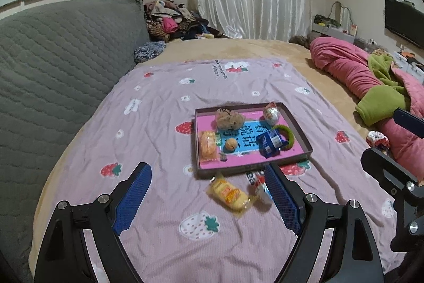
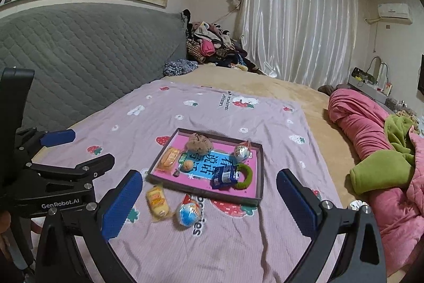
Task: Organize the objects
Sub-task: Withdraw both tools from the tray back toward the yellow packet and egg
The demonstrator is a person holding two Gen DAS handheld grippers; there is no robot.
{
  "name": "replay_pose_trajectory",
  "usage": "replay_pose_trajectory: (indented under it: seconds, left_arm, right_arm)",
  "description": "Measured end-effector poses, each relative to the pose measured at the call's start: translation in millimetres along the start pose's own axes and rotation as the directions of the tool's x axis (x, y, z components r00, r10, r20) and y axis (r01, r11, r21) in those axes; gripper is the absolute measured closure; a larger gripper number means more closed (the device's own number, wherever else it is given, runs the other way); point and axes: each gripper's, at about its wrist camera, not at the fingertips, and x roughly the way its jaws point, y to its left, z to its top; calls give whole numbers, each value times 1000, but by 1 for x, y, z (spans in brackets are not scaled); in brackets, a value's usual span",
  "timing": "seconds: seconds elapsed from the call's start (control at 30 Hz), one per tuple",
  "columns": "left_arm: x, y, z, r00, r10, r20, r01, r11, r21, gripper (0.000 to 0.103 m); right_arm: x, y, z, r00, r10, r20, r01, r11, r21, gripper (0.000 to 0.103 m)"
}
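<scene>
A shallow tray [image 1: 300, 133] [image 2: 261, 171] with a pink floor lies on the strawberry-print blanket. Inside it are a brown plush toy [image 1: 228, 118] [image 2: 199, 142], an orange snack pack [image 1: 207, 145] [image 2: 168, 157], a small orange ball [image 1: 230, 144] [image 2: 188, 165], a blue packet [image 1: 272, 142] [image 2: 224, 177], a green ring [image 1: 287, 135] [image 2: 245, 175] and a wrapped egg [image 1: 271, 113] [image 2: 242, 151]. In front of the tray lie a yellow snack pack [image 1: 230, 194] [image 2: 157, 202] and a blue-white wrapped ball [image 1: 261, 186] [image 2: 188, 212]. My left gripper [image 1: 208, 175] hangs open above these. My right gripper [image 2: 209, 183] also stands open and empty.
A grey quilted headboard [image 1: 58, 57] [image 2: 87, 52] runs along the left. Rolled pink and green bedding [image 1: 371, 86] [image 2: 376, 150] lies at the right, and a hair tie [image 1: 377, 139] beside it. Clothes [image 1: 172, 20] [image 2: 214, 44] are piled at the far corner by the curtain.
</scene>
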Motion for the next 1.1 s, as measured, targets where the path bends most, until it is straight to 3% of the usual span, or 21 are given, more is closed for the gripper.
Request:
replay_pose_trajectory:
  seconds: [1.1]
  left_arm:
    - [-23,-5,-87,994,3,-105,-3,1000,-7,15]
  right_arm:
    - [-42,27,-71,996,3,-90,-6,999,-39,1]
